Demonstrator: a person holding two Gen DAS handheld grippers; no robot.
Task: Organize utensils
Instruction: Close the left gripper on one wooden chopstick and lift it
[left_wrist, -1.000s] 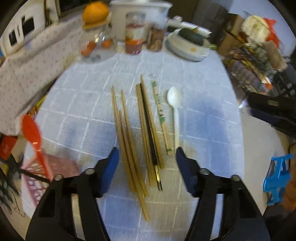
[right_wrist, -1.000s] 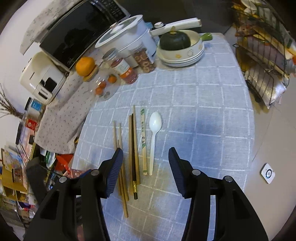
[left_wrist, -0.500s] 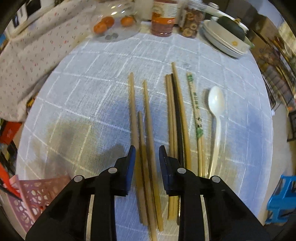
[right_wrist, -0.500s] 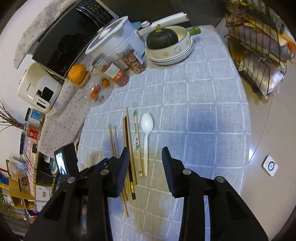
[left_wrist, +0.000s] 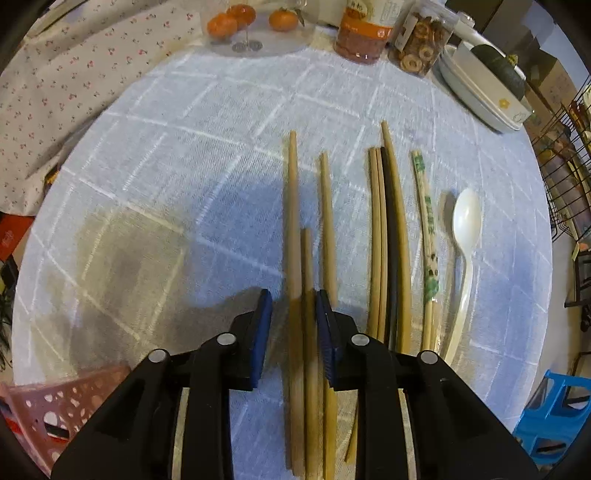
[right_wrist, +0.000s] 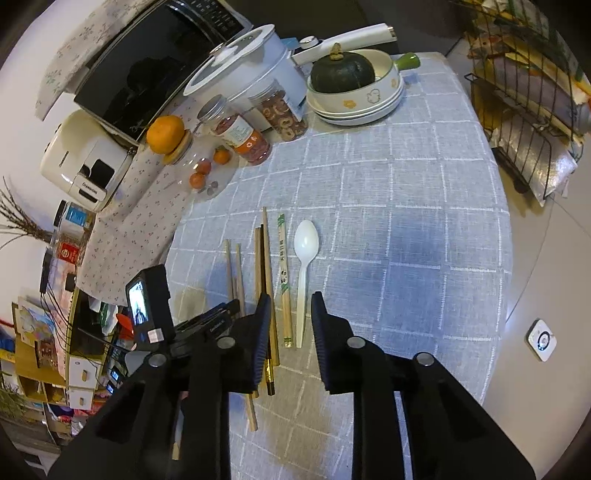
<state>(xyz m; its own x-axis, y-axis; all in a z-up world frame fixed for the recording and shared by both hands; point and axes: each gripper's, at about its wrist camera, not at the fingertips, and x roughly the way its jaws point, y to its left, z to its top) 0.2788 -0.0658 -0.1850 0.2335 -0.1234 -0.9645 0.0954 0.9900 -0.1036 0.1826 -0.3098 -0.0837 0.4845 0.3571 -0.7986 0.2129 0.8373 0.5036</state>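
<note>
Several wooden chopsticks lie in a row on the grey checked tablecloth (left_wrist: 184, 166). My left gripper (left_wrist: 293, 306) is low over the table, its jaws narrowed around the left group of light wooden chopsticks (left_wrist: 293, 221), with small gaps still showing. To the right lie a brown and black bundle (left_wrist: 388, 229), a paper-wrapped pair (left_wrist: 428, 229) and a white plastic spoon (left_wrist: 465, 229). My right gripper (right_wrist: 290, 310) hovers higher, partly open and empty, above the wrapped pair (right_wrist: 283, 266) and the spoon (right_wrist: 304, 258). The left gripper shows there too (right_wrist: 218, 317).
A pink perforated basket (left_wrist: 44, 413) sits at the near left table edge. At the far side stand jars (right_wrist: 251, 136), a glass dish of oranges (right_wrist: 207, 170), a white pot (right_wrist: 251, 66) and a squash in stacked bowls (right_wrist: 354, 96). A wire rack (right_wrist: 528, 110) stands right.
My left gripper came down to the table and narrowed its jaws around the left chopsticks. My right gripper also narrowed its jaws and shifted slightly.
</note>
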